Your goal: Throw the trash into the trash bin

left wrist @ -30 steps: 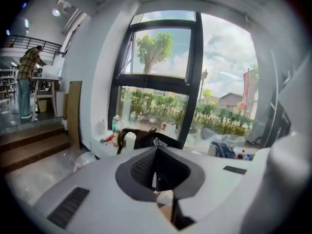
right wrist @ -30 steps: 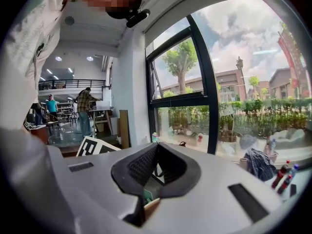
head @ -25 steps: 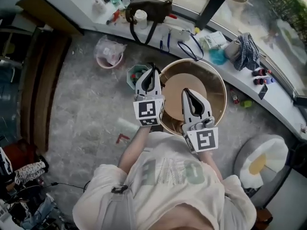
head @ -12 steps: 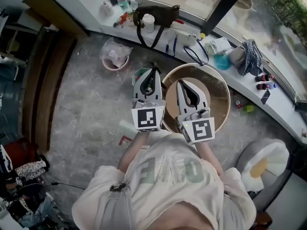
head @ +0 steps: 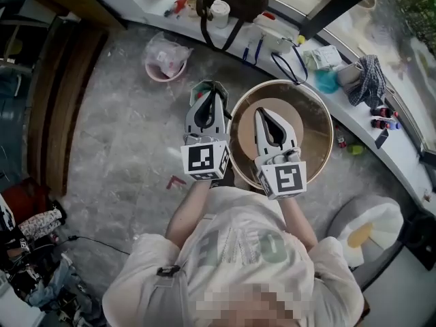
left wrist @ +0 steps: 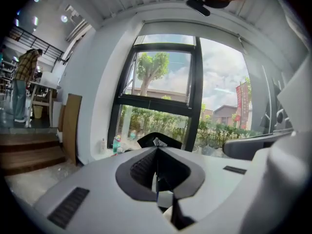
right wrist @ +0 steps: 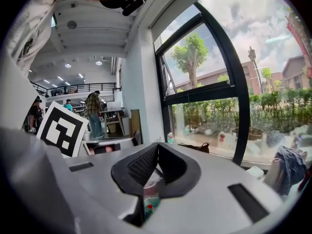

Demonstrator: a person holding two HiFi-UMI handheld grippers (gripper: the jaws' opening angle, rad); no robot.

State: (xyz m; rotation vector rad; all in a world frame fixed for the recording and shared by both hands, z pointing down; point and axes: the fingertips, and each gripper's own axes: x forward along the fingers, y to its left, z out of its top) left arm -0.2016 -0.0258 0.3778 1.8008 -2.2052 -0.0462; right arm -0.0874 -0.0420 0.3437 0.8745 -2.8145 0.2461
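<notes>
Left tongs [head: 212, 95] and right tongs [head: 263, 112] held closed, nothing gripped
The left tongs' tips hang over the green trash bin [head: 204, 85], which stands on the floor [head: 122, 148] just beside the round wooden bench [head: 312, 138]. The right tongs are above the bench. A red scrap [head: 176, 181] lies on the floor.

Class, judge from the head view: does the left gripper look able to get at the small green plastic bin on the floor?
Probably yes: the left gripper hangs over the small green plastic bin, nothing visible between them; the round wooden table stands beside it.
</notes>
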